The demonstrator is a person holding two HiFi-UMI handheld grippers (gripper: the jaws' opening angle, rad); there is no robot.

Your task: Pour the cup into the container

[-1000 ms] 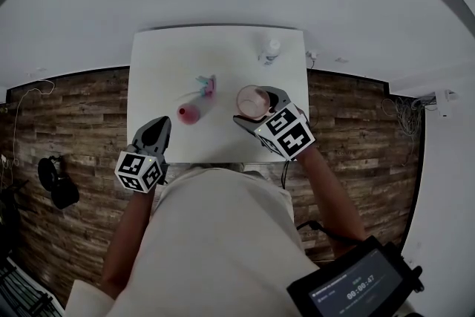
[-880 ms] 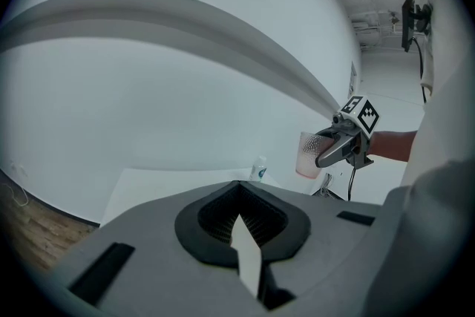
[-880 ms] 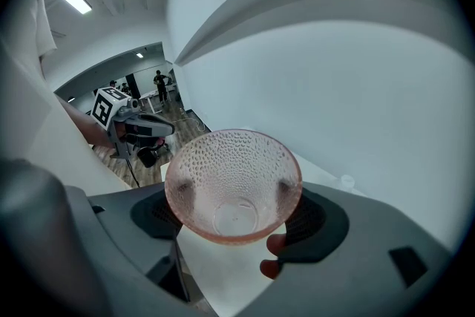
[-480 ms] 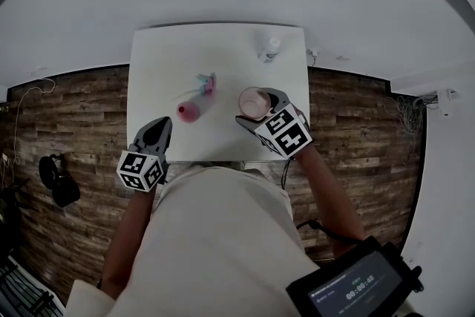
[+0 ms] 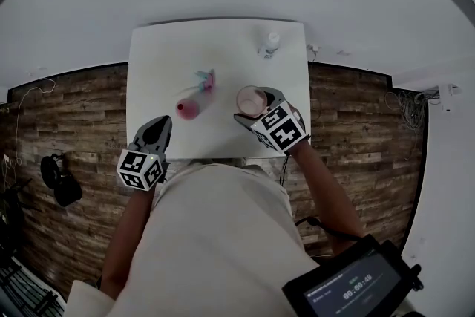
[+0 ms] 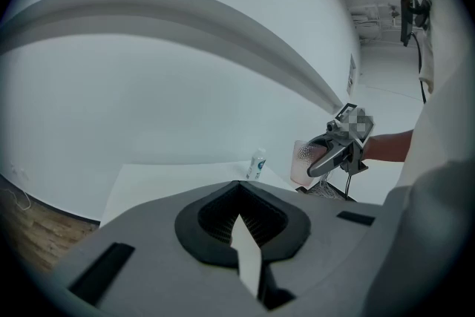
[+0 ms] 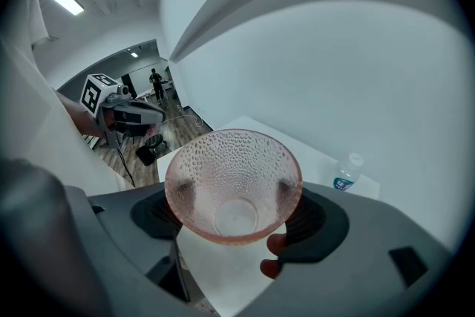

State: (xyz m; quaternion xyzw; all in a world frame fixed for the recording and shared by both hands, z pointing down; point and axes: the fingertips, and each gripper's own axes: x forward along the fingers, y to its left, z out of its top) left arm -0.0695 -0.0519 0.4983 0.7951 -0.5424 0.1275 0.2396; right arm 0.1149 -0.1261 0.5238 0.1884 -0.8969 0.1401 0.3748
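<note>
Cup: pink, dimpled, clamped by wall between right gripper jaws, mouth facing gripper camera, positioned at table near-right edge. Left gripper: jaws closed together, nothing between, at near-left corner. Pink container on table between grippers. Bottle at far edge.

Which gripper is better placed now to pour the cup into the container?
Right. The right gripper is shut on the pink cup, to the right of the pink container; the left gripper is shut, empty, at the table's near edge.
</note>
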